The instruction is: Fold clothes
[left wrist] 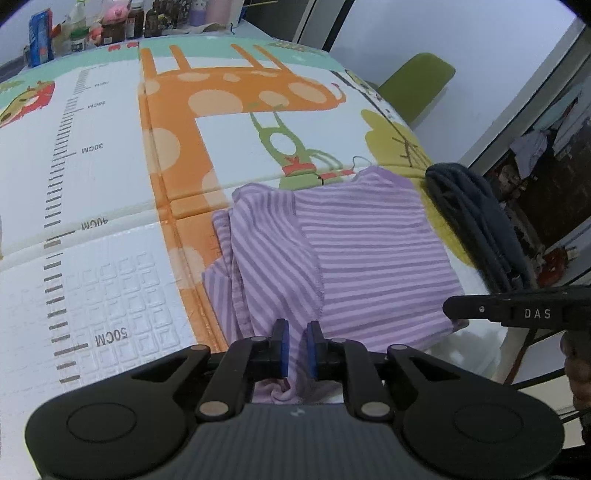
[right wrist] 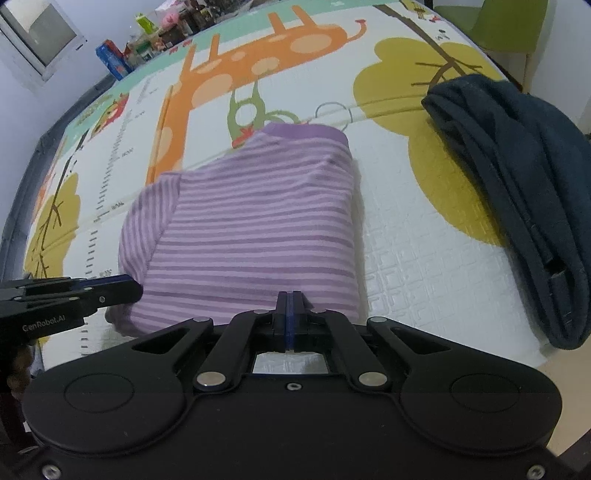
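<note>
Left gripper (left wrist: 296, 345): jaws nearly closed, pinching the shirt's (left wrist: 354, 247) near hem. Right gripper (right wrist: 290, 317): jaws fully closed at the same hem, cloth barely visible between. Shirt: purple-striped, part-folded on the mat (left wrist: 110, 192). Advice: lift both corners level, carry evenly toward the collar.

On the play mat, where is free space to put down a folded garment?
Free: the white patch left of the purple striped shirt, and the strip between it and the dark blue garment. Crowded: the far edge, with bottles.
</note>
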`<state>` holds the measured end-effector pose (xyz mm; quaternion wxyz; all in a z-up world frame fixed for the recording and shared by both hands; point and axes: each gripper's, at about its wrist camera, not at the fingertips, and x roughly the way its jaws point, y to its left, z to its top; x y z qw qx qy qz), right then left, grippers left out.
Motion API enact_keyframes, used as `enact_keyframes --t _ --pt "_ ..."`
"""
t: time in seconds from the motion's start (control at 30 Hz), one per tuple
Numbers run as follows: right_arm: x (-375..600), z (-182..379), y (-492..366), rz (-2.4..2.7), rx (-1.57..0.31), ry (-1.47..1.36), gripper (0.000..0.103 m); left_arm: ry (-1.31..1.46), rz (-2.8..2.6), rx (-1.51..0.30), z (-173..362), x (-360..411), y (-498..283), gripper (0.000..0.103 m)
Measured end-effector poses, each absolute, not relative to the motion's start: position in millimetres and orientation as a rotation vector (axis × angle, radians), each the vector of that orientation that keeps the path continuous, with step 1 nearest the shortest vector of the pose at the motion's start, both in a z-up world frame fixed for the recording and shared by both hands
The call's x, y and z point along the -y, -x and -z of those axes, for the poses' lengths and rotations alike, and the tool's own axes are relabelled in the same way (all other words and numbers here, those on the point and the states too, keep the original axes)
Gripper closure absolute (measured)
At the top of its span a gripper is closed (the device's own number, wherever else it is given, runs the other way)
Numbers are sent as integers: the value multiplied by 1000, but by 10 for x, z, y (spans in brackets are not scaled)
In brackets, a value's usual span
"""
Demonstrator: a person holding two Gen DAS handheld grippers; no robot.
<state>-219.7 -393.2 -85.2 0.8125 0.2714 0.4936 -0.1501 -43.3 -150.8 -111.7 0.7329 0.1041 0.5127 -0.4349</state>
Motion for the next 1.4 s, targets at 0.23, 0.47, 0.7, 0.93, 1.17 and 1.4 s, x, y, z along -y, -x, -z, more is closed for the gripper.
enact_keyframes --t 0.23,0.47,0.7,0.93,1.17,1.4 --pt "3891 944 2165 314 -1078 -549 103 -206 956 -1157 1175 1481 364 89" --pt "3986 818 2241 318 -1063 -639 103 -204 976 -1127 1063 1416 400 87" --pt "3901 442 2295 361 -1019 -564 83 -220 941 -1057 719 1392 467 59" --pt "3764 154 2334 340 -1006 -522 74 -287 912 -1040 516 1419 591 41" --pt "3624 111 2365 336 -1035 -491 61 -314 886 -1099 558 1451 703 26" --pt "3608 215 2423 354 -1116 -494 34 -408 837 -1163 702 1515 866 15"
